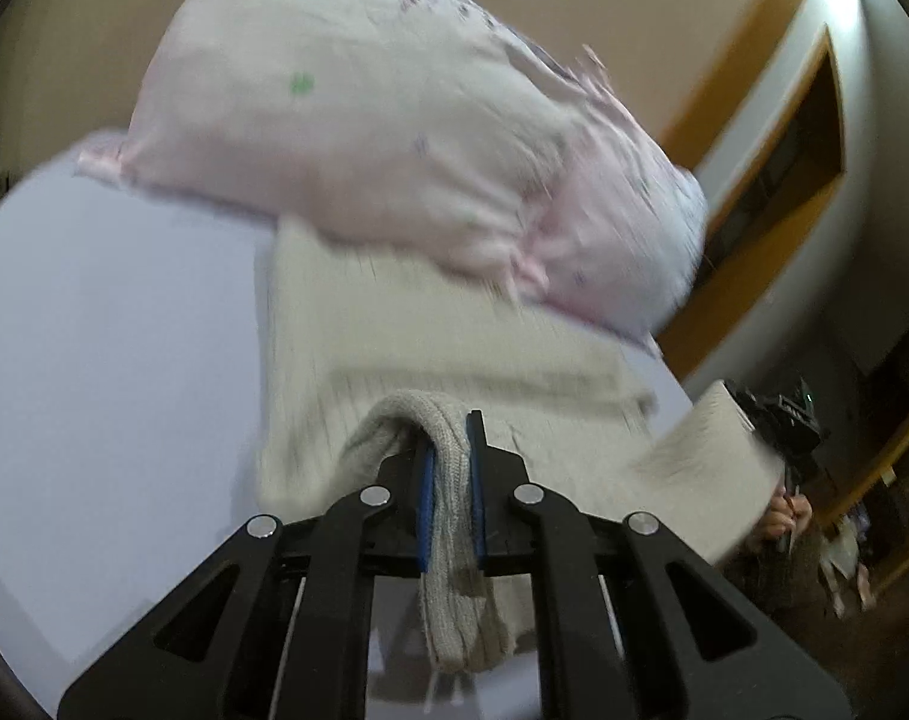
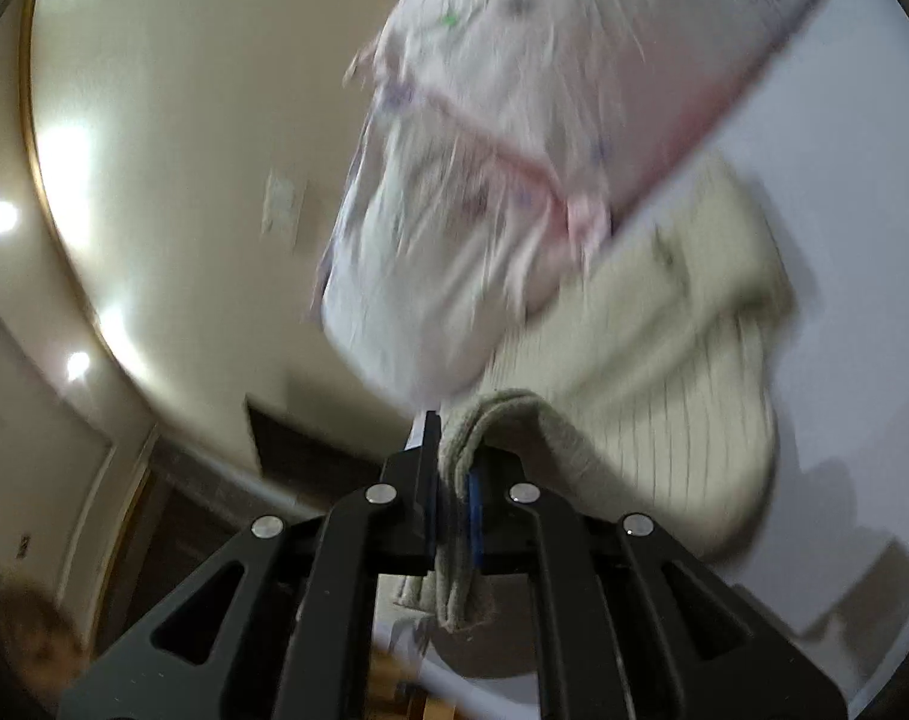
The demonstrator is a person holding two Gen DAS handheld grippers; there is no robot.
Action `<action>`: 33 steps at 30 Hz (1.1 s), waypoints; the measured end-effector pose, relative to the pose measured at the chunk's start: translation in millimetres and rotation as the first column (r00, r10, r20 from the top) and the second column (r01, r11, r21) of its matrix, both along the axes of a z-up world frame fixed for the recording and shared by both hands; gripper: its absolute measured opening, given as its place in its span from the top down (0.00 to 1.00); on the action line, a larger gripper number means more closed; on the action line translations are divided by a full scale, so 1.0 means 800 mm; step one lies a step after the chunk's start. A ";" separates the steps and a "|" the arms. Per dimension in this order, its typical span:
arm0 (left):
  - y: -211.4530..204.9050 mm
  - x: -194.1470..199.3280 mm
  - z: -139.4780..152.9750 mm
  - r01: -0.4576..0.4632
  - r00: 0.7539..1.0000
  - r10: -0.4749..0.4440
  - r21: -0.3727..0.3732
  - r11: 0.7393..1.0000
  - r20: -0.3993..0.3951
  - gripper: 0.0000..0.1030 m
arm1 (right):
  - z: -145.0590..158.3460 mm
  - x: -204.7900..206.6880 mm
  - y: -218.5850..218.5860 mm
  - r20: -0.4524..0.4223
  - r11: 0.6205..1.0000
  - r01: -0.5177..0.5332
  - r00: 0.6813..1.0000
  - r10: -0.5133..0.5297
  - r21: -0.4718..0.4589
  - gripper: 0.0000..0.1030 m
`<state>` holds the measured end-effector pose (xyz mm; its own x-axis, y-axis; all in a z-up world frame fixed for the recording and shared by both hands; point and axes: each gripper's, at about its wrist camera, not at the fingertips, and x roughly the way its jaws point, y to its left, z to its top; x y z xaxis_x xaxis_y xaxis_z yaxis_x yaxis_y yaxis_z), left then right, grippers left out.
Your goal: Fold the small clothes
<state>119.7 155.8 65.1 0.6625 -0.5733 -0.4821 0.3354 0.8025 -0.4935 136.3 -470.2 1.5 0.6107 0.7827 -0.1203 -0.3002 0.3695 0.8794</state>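
A: What has the left claw [image 1: 451, 480] got?

B: Its two fingers are pinched tight on a thick fold of the cream knit sweater [image 1: 418, 360]. The ribbed edge bunches up over the blue pads [image 1: 425, 498] and hangs down behind them toward the camera.

A: And the right claw [image 2: 454, 480]?

B: The same. It is closed down on another doubled-over edge of the sweater [image 2: 664, 360], with the cloth sticking out above and below the fingers.

A: Where does the rest of the sweater lie?

B: Straight ahead of each claw, spread on the white bed sheet [image 1: 112, 330]. From the left claw it runs forward and a sleeve or corner trails off to the right. From the right claw it stretches ahead and to the right.

A: Anything beyond it?

B: A pale pink pillow [image 1: 394, 138] with small printed marks, just past the sweater's far end and seemingly overlapping it. Both views are blurred, so I cannot tell whether they touch. In the right view the pillow [image 2: 514, 150] sits ahead and above the claw, with the sheet [image 2: 844, 300] off to the right.
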 end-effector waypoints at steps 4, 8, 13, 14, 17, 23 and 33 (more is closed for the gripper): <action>-0.014 0.141 -0.015 -0.145 0.988 0.147 0.030 0.989 -0.049 0.91 | -0.011 0.113 0.001 -0.079 0.989 0.146 0.986 -0.146 -0.004 0.93; -0.026 0.240 -0.063 -0.162 0.949 0.174 0.065 0.985 -0.264 0.90 | -0.050 0.194 0.019 -0.245 0.955 0.254 0.926 -0.287 -0.155 0.78; 0.027 0.218 -0.052 -0.226 0.953 0.192 -0.130 0.965 -0.235 0.34 | -0.034 0.181 0.011 -0.096 0.932 0.330 0.933 -0.346 -0.150 0.24; 0.041 0.204 -0.045 -0.269 0.950 0.240 -0.133 0.954 -0.202 0.13 | -0.027 0.175 0.007 -0.052 0.926 0.346 0.933 -0.357 -0.151 0.23; 0.064 0.177 -0.039 -0.268 0.953 0.239 -0.152 0.951 -0.185 0.13 | -0.012 0.163 -0.002 0.016 0.934 0.341 0.940 -0.342 -0.109 0.22; 0.035 0.155 -0.067 -0.145 0.957 0.127 -0.049 0.988 -0.262 0.13 | 0.006 0.165 0.028 0.076 0.964 0.208 0.977 -0.198 -0.165 0.21; -0.010 0.170 -0.085 -0.056 0.949 0.084 0.102 0.993 -0.303 0.13 | -0.002 0.159 0.062 0.079 0.962 0.153 0.987 -0.139 -0.225 0.18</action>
